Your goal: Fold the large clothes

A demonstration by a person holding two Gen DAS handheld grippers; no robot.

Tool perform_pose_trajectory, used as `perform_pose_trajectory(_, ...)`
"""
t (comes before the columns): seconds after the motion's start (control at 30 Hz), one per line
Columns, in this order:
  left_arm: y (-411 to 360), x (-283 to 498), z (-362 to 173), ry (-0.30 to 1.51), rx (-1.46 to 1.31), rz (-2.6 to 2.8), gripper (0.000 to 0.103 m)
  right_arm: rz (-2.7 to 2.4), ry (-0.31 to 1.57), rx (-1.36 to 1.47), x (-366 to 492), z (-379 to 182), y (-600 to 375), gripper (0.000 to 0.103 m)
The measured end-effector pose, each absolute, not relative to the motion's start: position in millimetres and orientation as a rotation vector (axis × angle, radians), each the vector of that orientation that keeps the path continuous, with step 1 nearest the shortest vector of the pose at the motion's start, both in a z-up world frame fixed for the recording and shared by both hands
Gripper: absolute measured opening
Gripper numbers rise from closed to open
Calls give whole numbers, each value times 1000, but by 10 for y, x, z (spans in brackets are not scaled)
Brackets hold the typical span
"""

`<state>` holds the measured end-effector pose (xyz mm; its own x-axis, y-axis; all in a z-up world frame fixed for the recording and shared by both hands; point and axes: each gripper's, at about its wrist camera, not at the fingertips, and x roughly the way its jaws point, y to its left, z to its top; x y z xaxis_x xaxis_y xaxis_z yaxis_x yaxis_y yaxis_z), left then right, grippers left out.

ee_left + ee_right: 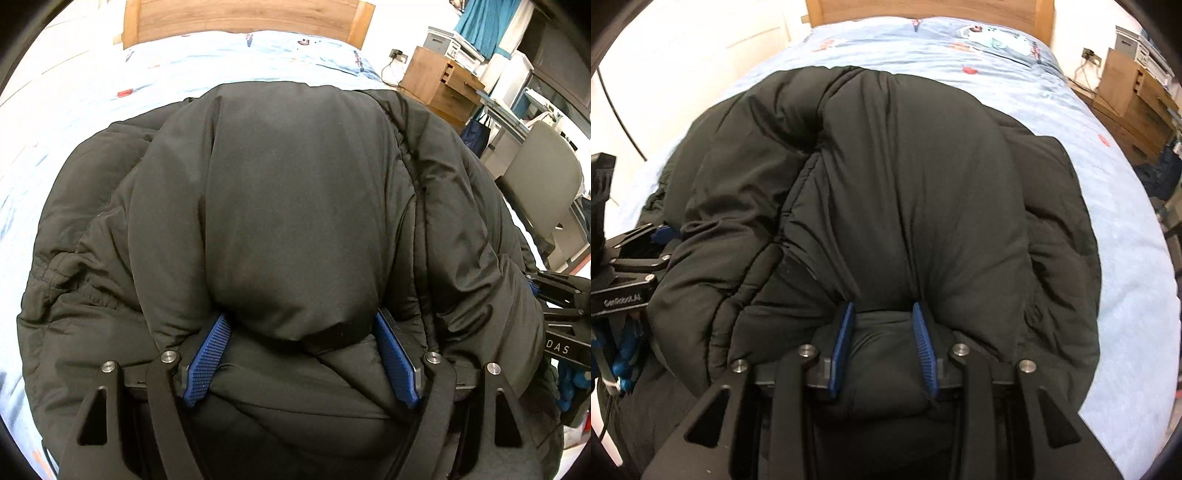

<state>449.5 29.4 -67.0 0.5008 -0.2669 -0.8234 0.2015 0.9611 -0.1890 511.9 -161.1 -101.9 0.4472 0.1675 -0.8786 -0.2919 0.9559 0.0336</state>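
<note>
A black puffer jacket (288,192) lies bunched on a light blue bed sheet (92,96); it also fills the right wrist view (894,177). My left gripper (301,328) has its blue pads (207,360) set wide apart around a thick fold of the jacket's near edge. My right gripper (882,321) is shut on a fold of the jacket between its blue pads (925,347). The right gripper also shows at the right edge of the left wrist view (561,306), the left gripper at the left edge of the right wrist view (631,258). Both fingertips are buried in fabric.
A wooden headboard (240,18) stands at the far end of the bed. A wooden nightstand (439,85) and a grey chair (543,192) stand to the right of the bed. A white wall (683,48) runs along the left.
</note>
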Motion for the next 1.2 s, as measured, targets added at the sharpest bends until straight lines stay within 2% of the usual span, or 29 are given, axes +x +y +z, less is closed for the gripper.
perform_pose_trajectory(0.3,244,4453,-617,1013,-54,-254,77,188,1112,-196,4946,-903,-1406,33)
perform_pose_trajectory(0.73,163,4306,-533,1007,-17,-174,77,180,1040,-160,4514,-751,-1441,33)
perform_pose_trajectory(1.2,446,4058,-308,1077,-68,-209,79,142,1049,-151,4454,-615,-1480,33)
